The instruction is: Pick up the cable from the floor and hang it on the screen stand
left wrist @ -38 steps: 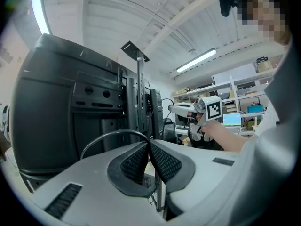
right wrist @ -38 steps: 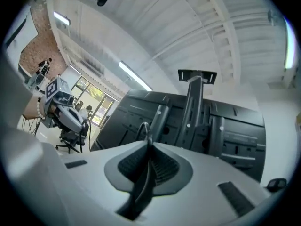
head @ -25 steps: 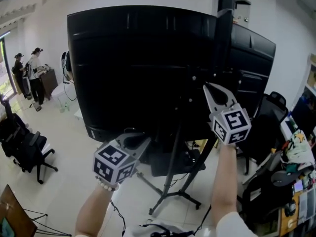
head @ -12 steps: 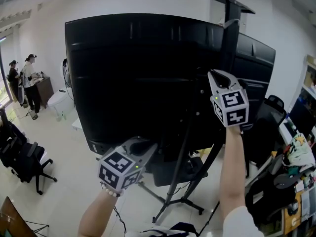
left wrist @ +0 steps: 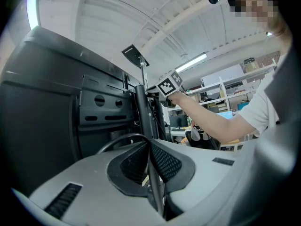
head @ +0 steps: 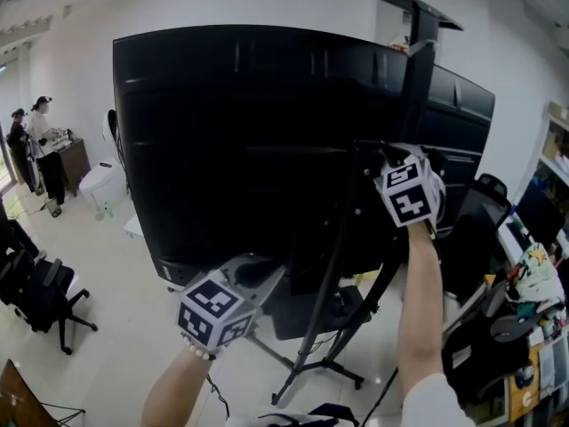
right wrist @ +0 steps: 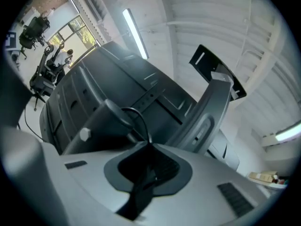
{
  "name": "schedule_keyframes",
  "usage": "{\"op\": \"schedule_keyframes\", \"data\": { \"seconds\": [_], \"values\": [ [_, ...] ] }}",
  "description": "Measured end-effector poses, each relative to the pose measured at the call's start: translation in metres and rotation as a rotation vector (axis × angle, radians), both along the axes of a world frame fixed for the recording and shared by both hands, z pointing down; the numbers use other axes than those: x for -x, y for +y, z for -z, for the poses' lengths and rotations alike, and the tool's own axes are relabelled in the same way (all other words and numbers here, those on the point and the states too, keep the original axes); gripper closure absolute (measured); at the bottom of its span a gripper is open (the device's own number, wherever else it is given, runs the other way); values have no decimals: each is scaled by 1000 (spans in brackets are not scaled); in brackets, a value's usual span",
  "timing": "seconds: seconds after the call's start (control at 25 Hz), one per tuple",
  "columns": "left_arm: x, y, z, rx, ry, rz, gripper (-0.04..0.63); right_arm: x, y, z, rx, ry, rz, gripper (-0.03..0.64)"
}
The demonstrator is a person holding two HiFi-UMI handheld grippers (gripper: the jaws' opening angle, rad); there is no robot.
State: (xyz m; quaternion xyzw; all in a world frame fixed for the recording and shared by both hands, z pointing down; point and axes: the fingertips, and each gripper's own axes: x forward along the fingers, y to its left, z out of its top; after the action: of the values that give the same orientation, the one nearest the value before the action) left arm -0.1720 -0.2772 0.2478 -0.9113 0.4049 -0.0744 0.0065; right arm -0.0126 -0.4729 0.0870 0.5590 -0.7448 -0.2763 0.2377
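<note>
Behind the screen (head: 249,132), the cable (right wrist: 142,120) is off the floor (head: 116,336) and pinched in both pairs of jaws. The left gripper (head: 271,272) is closed on it low by the screen's bottom edge, and the right gripper (head: 380,154) is closed on a loop of it up against the screen stand (head: 420,78). The pickup looks done; what seems left is draping the loop over the stand and letting go.

Nothing legible in shot right now.
The back of the screen (head: 249,123) is all plain black panels, no brand or number to make out. Below it the left gripper (head: 277,271), and at its right edge the right gripper (head: 378,152), show only black-and-white square marker patterns on their cubes, no letters or digits.
</note>
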Motion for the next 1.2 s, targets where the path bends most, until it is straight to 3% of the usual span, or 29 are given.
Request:
{"op": "schedule_keyframes", "data": {
  "seconds": [0.48, 0.72, 0.84, 0.96, 1.0, 1.04, 1.2],
  "values": [
    [-9, -1, -28, 49, 26, 2, 581, -1, 9, -68, 190, 52, 108, 574],
    [-21, 1, -52, 96, 53, 53, 581, -6, 30, -61, 41, -2, 177, 515],
    [-32, 4, -70, 128, 31, 85, 578, -14, 43, -61, -2, -44, 203, 404],
    [-51, 13, -93, 181, 11, 90, 543, -26, 65, -65, -29, -81, 233, 403],
    [-58, 16, -100, 196, 12, 96, 448, -32, 74, -67, -34, -96, 249, 403],
    [-65, 20, -107, 209, 17, 104, 407, -37, 85, -70, -33, -119, 273, 403],
    [-92, 44, -140, 278, 34, 123, 407, -54, 134, -92, 25, -262, 415, 444]
  ]
}}
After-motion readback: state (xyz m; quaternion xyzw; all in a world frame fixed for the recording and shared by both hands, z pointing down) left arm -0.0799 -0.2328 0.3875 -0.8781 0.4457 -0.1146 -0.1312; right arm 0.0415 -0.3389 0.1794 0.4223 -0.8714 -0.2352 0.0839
